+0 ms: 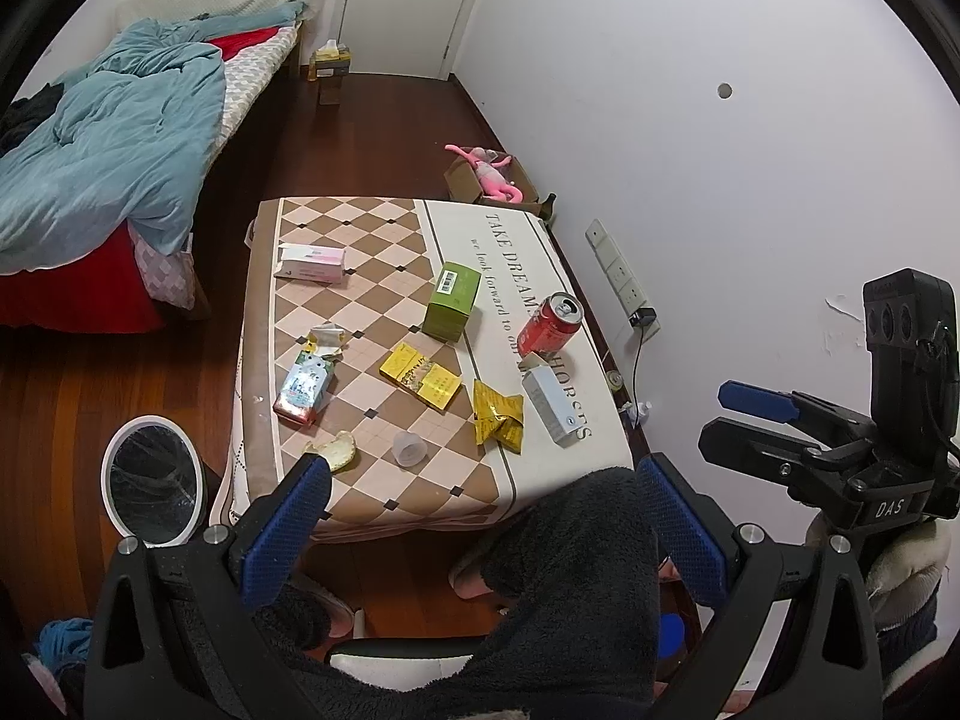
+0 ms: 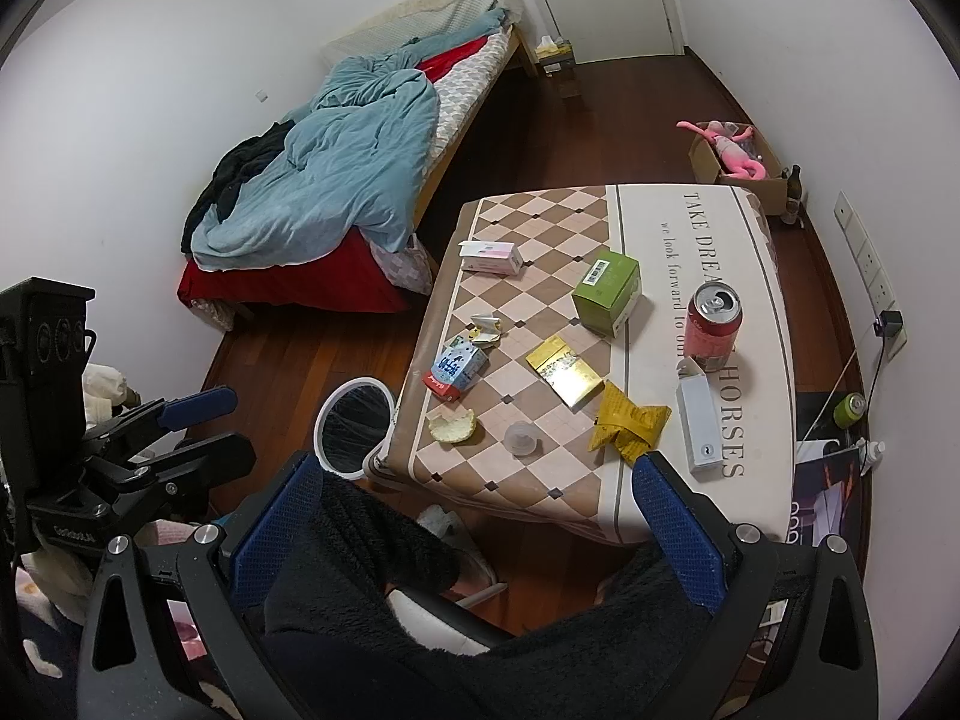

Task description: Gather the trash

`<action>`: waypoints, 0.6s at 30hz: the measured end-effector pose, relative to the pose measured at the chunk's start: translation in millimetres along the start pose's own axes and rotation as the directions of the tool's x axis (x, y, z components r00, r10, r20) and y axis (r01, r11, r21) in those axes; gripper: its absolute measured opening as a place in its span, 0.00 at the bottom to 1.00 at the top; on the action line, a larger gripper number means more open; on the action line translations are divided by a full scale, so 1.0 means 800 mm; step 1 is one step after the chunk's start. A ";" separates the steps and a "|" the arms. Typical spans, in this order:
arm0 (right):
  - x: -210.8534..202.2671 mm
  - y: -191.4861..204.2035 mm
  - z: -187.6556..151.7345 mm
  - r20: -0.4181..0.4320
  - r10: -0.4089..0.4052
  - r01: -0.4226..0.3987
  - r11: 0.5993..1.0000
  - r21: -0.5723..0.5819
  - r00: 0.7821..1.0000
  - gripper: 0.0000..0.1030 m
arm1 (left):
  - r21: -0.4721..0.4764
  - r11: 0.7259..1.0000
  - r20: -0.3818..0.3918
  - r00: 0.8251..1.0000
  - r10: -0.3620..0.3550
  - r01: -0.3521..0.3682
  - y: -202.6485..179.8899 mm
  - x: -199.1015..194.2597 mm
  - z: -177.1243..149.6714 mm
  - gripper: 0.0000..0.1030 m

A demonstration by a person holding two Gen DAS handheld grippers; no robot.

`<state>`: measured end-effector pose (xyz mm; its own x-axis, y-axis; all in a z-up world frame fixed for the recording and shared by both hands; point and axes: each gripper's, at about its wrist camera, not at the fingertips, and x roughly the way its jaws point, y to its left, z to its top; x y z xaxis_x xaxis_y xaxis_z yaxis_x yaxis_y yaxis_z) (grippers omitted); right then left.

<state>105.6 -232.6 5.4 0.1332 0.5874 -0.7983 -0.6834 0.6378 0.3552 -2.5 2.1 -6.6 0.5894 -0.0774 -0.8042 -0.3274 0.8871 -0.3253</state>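
Note:
Trash lies on a checked table (image 1: 384,306) (image 2: 540,468): a red can (image 1: 549,324) (image 2: 714,318), a green box (image 1: 451,300) (image 2: 606,291), a yellow box (image 1: 420,375) (image 2: 564,378), a yellow wrapper (image 1: 498,417) (image 2: 630,426), a milk carton (image 1: 303,387) (image 2: 456,369), a peel (image 1: 336,450) (image 2: 451,425), a clear cup (image 1: 409,450) (image 2: 521,438), a pink box (image 1: 312,264) (image 2: 491,257) and a white-blue box (image 1: 552,405) (image 2: 699,426). A white-rimmed bin (image 1: 150,489) (image 2: 354,423) stands left of the table. My left gripper (image 1: 480,492) and right gripper (image 2: 477,483) are open and empty, held above the near table edge.
A bed with a blue duvet (image 1: 114,138) (image 2: 336,174) is at the left. A cardboard box with a pink toy (image 1: 492,177) (image 2: 735,159) sits behind the table. A wall (image 1: 720,180) with sockets runs along the right. Dark fleece-clad legs (image 1: 570,570) are below the grippers.

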 end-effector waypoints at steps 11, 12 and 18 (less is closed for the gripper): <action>-0.001 -0.002 0.001 -0.002 0.002 -0.002 1.000 0.002 1.000 1.00 | 0.005 1.000 -0.003 1.000 0.001 -0.001 -0.007 0.003 0.000 1.00; 0.000 -0.002 0.001 -0.002 0.002 -0.002 1.000 0.002 1.000 1.00 | 0.005 1.000 -0.005 1.000 0.001 -0.001 -0.009 0.004 0.000 1.00; 0.000 -0.002 0.002 -0.001 -0.001 0.001 1.000 0.006 1.000 1.00 | -0.004 0.988 0.020 0.988 0.154 -0.154 -0.005 0.032 0.009 1.00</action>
<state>107.6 -233.2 5.5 0.1334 0.5864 -0.7990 -0.6787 0.6415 0.3575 19.2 0.2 -22.4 0.5463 0.0696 -0.8347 -0.4172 0.8868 -0.1991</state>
